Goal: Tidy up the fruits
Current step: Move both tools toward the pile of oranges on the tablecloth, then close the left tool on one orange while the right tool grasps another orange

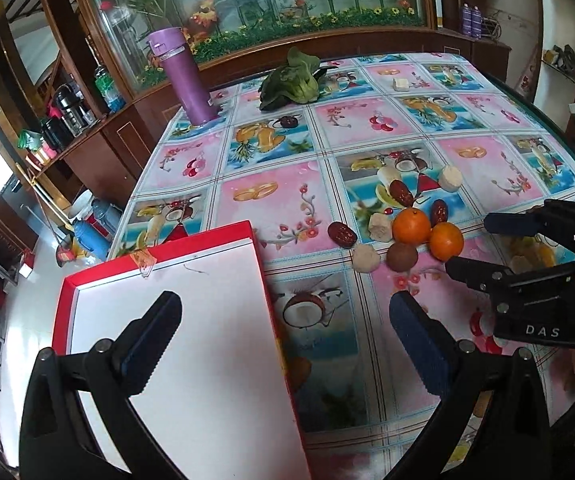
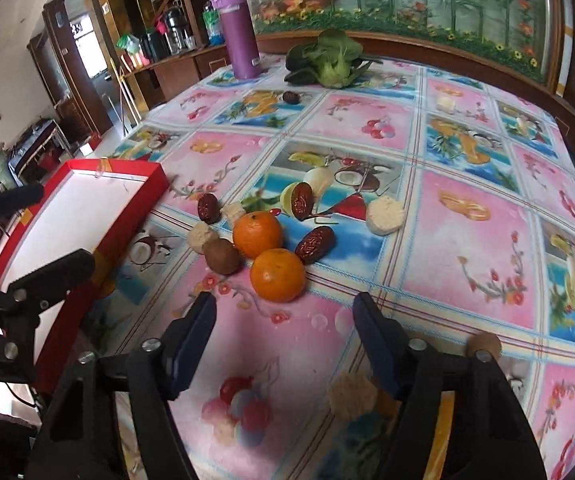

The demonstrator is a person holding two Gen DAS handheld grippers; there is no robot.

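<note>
I'm looking down on one table under a fruit-print cloth, filling everything ahead of both tools. Biggest thing on it: one red box with a white inside, empty, lying right under my left gripper, whose fingers stand wide apart with nothing between them; its left finger hangs over the white floor, its right finger over the cloth beside the box wall. One purple flask stands upright far ahead at the back edge, and one leafy green vegetable lies just right of it.

My right gripper is spread open as well, holding nothing, low over the cloth. Straight ahead of its fingertips sits the fruit cluster. Two oranges, one just beyond the tips, the second touching it behind. One brown round fruit just left of them, touching the farther orange. Three red dates in the cluster: one right of the oranges, one beyond, one off to the left. A fourth dark one lies far ahead near the vegetable, I think a date, too small to be sure. Pale cut chunks: I count three or four around the cluster, one more near the far edge.
</note>
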